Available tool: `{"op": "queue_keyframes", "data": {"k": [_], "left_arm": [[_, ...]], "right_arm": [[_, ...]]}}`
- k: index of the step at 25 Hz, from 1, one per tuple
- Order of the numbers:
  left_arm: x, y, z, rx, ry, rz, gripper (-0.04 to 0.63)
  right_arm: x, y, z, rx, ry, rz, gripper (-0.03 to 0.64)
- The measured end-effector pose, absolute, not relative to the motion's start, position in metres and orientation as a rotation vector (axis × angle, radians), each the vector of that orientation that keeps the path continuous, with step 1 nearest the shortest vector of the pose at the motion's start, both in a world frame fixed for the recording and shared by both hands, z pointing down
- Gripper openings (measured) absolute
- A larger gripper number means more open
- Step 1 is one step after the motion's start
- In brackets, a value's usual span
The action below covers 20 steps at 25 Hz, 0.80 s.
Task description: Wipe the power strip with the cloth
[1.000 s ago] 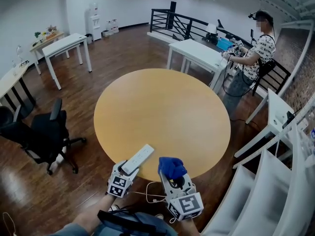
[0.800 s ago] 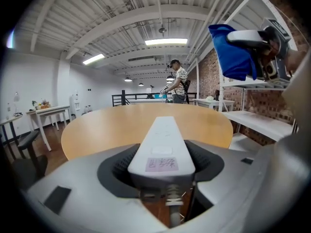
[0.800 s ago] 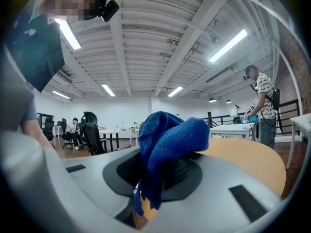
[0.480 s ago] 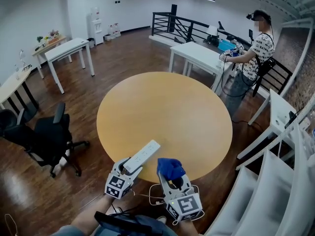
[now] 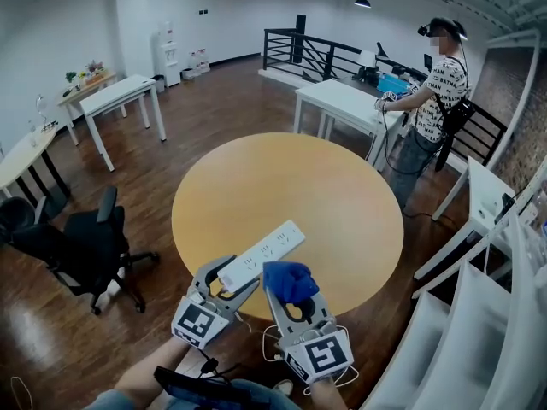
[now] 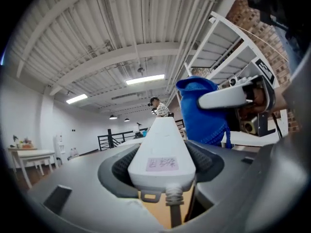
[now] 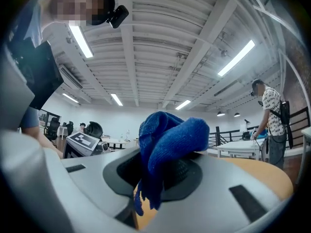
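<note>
Head view: my left tongs [image 5: 224, 282] clamp the power strip [image 5: 261, 254] by its cord end above the near bench [image 5: 291, 178] edge; right tongs [image 5: 292, 295] pinch the cloth [image 5: 286, 276] beside it. I judge wiping pressure on its far, unsupported end could lever it loose.

The near end of the power strip [image 5: 261, 255] disappears inside the left gripper [image 5: 235, 277]. Its pink label [image 6: 161, 163] is too blurred to read, and its cord [image 6: 173, 203] runs off the bottom edge of the left gripper view. The blue cloth [image 5: 289, 280] hides part of the pads of the right gripper [image 5: 291, 290]. The person's left forearm [image 5: 145, 381] is cut off at the head view's lower edge.
</note>
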<state>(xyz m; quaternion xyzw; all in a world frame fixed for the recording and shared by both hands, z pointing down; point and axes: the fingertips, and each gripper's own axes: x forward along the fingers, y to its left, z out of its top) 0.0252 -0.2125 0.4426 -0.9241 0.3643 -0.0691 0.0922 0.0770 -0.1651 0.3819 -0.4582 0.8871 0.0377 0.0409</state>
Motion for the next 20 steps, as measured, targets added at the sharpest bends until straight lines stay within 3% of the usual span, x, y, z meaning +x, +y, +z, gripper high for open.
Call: {"op": "queue_keyframes", "data": {"k": [9, 14, 20], "left_arm": [[0.034, -0.204, 0.431, -2.667, 1.015, -0.232, 0.287], [0.037, -0.201, 0.43, -2.653, 1.013, -0.261, 0.287], [0.038, -0.197, 0.429, -2.634, 1.003, -0.259, 0.287]], "right_arm": [[0.032, -0.15, 0.327, -1.146, 2.692, 0.031, 0.077], [-0.01, -0.154, 0.344, -1.085, 2.875, 0.01, 0.077], [0.0, -0.159, 0.341, -1.091, 2.854, 0.034, 0.077]]}}
